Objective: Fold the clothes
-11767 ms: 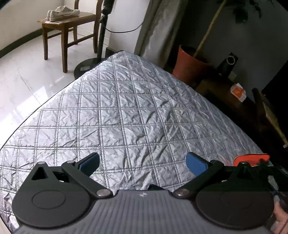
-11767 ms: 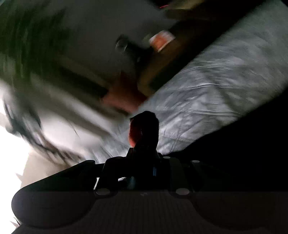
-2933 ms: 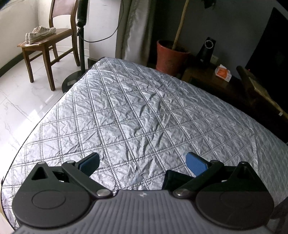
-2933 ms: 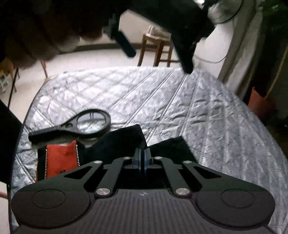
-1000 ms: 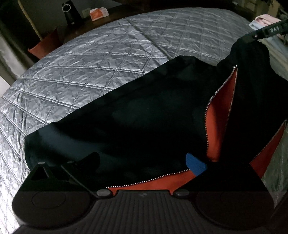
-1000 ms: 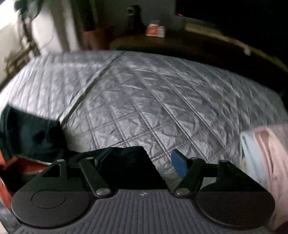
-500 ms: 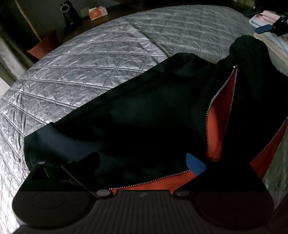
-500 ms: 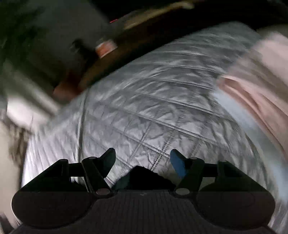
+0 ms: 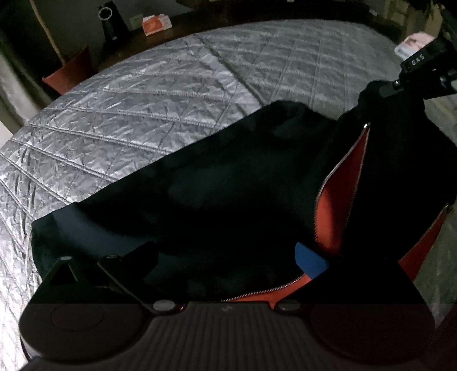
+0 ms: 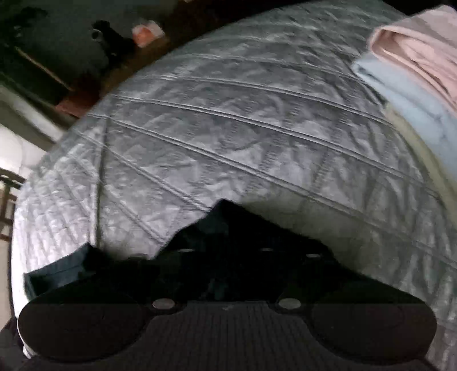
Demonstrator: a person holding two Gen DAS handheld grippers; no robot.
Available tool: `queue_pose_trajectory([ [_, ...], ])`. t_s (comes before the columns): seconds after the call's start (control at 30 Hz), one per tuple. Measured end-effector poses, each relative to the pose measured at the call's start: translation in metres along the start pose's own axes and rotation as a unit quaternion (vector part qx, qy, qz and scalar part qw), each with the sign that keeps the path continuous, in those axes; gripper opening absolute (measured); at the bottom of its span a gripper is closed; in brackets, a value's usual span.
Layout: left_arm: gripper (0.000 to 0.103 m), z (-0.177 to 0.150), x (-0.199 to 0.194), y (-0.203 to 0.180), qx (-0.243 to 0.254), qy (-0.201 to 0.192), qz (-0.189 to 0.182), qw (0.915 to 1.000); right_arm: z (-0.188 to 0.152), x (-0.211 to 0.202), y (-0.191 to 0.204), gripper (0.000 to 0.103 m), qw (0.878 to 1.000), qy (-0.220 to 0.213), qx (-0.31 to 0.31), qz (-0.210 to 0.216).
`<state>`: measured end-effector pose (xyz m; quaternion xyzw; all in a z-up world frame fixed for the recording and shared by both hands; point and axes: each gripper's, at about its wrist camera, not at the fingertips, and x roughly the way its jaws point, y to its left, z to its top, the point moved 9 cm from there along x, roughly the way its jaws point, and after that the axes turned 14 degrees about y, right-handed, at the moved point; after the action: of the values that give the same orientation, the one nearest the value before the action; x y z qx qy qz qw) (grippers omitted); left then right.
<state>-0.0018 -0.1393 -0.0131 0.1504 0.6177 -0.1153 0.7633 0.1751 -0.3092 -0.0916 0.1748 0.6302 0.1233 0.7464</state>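
A black zip jacket (image 9: 228, 185) with orange lining (image 9: 340, 205) lies spread on the silver quilted cover (image 9: 142, 100). My left gripper (image 9: 228, 256) is open just above the jacket's near edge, its blue right pad (image 9: 310, 261) by the zipper. My right gripper (image 9: 420, 77) shows at the far right of the left wrist view, at the jacket's far corner. In the right wrist view the jaws look closed on a peak of black jacket cloth (image 10: 228, 228), dark and partly hidden.
Folded pink and pale blue clothes (image 10: 414, 65) are stacked at the cover's right edge. A dark side table with an orange box (image 9: 157, 24) and a black speaker (image 9: 112, 24) stands beyond the cover, beside a terracotta pot (image 9: 71, 71).
My right gripper has come down onto the jacket's far corner and its jaws have closed on the cloth. My left gripper has stayed open over the near edge.
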Motion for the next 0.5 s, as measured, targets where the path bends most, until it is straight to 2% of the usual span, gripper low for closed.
queue_pose_trajectory([
  [0.13,0.102,-0.003,0.002,-0.005,0.012,0.007,0.002,0.9999,-0.014,-0.041,0.021,0.013,0.995,-0.079,-0.057,0.033],
  [0.23,0.102,-0.008,0.009,-0.012,0.020,0.016,0.010,0.9996,-0.040,-0.079,0.034,0.013,0.983,-0.134,-0.113,0.055],
  [0.3,0.102,-0.010,0.011,-0.013,0.021,0.019,0.011,0.9995,-0.067,-0.095,0.040,0.013,0.970,-0.166,-0.168,0.056],
  [0.33,0.102,-0.010,0.012,-0.013,0.021,0.019,0.012,0.9995,-0.081,-0.098,0.041,0.013,0.966,-0.171,-0.191,0.045],
  [0.43,0.102,-0.014,0.014,-0.011,0.022,0.018,0.015,0.9995,-0.126,-0.080,0.026,0.017,0.962,-0.150,-0.230,-0.006],
  [0.5,0.102,-0.014,0.014,-0.012,0.024,0.018,0.016,0.9994,-0.149,-0.059,0.008,0.021,0.964,-0.107,-0.236,-0.050],
])
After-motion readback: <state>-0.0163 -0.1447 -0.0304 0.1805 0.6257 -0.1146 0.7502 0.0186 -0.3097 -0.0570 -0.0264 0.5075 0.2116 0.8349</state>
